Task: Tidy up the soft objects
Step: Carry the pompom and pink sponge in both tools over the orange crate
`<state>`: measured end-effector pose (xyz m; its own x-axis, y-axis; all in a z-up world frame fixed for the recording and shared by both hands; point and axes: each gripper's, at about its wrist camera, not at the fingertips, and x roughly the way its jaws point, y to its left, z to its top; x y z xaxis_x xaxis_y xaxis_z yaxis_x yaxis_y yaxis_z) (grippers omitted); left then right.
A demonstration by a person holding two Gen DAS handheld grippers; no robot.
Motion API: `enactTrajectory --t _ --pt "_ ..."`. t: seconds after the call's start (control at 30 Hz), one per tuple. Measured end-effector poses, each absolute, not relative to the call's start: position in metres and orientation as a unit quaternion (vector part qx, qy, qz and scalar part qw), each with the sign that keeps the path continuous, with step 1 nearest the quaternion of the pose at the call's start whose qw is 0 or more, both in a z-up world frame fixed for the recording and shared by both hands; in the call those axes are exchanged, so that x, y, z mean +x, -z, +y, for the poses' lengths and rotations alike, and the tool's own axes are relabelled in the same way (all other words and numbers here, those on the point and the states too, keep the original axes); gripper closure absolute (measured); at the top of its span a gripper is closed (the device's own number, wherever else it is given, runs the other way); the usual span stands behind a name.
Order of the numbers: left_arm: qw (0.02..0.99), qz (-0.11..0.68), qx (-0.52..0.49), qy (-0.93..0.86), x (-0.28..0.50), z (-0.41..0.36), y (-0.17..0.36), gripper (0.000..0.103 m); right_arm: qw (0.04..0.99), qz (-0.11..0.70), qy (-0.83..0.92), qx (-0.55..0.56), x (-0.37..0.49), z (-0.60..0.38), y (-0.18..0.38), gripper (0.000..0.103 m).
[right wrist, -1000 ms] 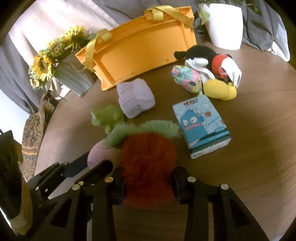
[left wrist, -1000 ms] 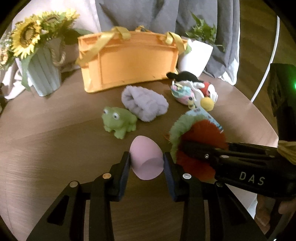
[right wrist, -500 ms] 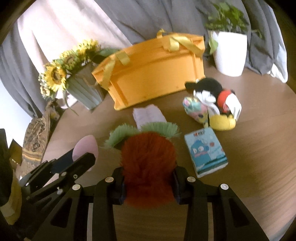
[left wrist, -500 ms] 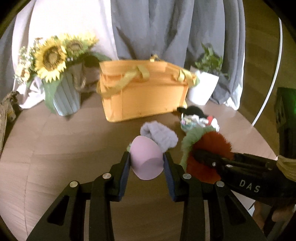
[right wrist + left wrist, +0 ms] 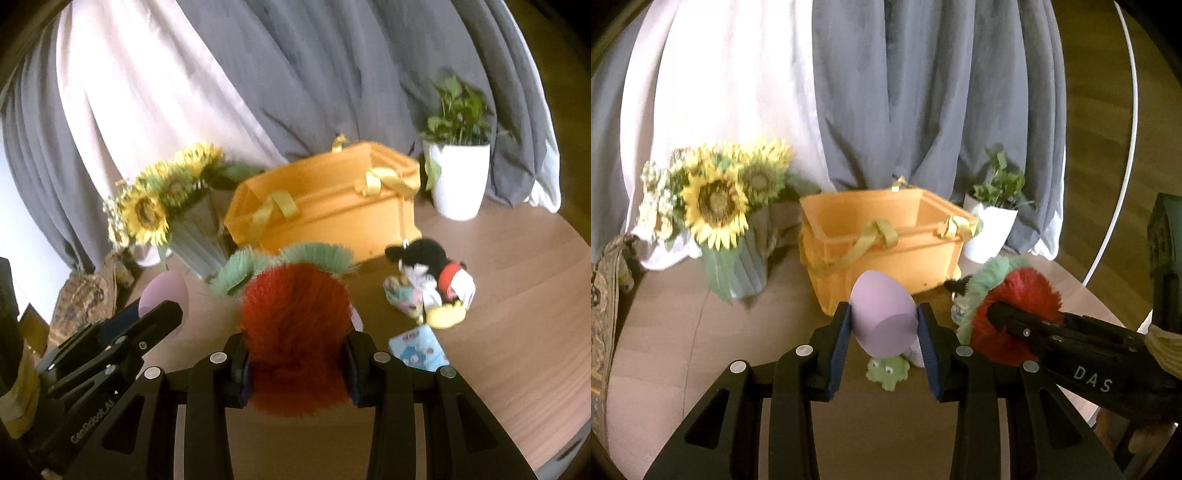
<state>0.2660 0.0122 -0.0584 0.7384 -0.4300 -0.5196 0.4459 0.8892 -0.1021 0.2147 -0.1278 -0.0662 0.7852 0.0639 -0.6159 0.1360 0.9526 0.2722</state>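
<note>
My left gripper (image 5: 884, 328) is shut on a pink egg-shaped sponge (image 5: 882, 314) and holds it well above the table; the sponge also shows in the right wrist view (image 5: 166, 291). My right gripper (image 5: 295, 354) is shut on a red furry plush with green fringe (image 5: 295, 325), raised beside the left one; this plush also shows in the left wrist view (image 5: 1015, 306). The open orange basket (image 5: 886, 240) with yellow handles stands ahead of both on the round wooden table (image 5: 683, 350). A green frog toy (image 5: 888, 371) sits on the table below the sponge.
A sunflower vase (image 5: 731, 229) stands left of the basket, a white plant pot (image 5: 458, 181) to its right. A black mouse plush (image 5: 432, 266), a pastel plush (image 5: 404, 299) and a blue tissue pack (image 5: 419, 349) lie on the right. Curtains hang behind.
Both grippers have risen from table level with their objects and tilted up toward the basket. The basket's open top now shows; the frog and the other toys lie lower in view.
</note>
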Motion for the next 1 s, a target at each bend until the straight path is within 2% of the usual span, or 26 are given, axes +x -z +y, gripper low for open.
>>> enactTrajectory --t 0.47,1.0 --pt "0.952 0.232 0.008 0.198 0.283 -0.007 0.024 0.067 0.958 0.257 0.014 0.124 0.235 -0.138 0.024 0.065" --pt "0.971 0.198 -0.007 0.132 0.303 -0.049 -0.001 0.067 0.964 0.239 -0.065 0.096 0.277 -0.188 0.000 0.064"
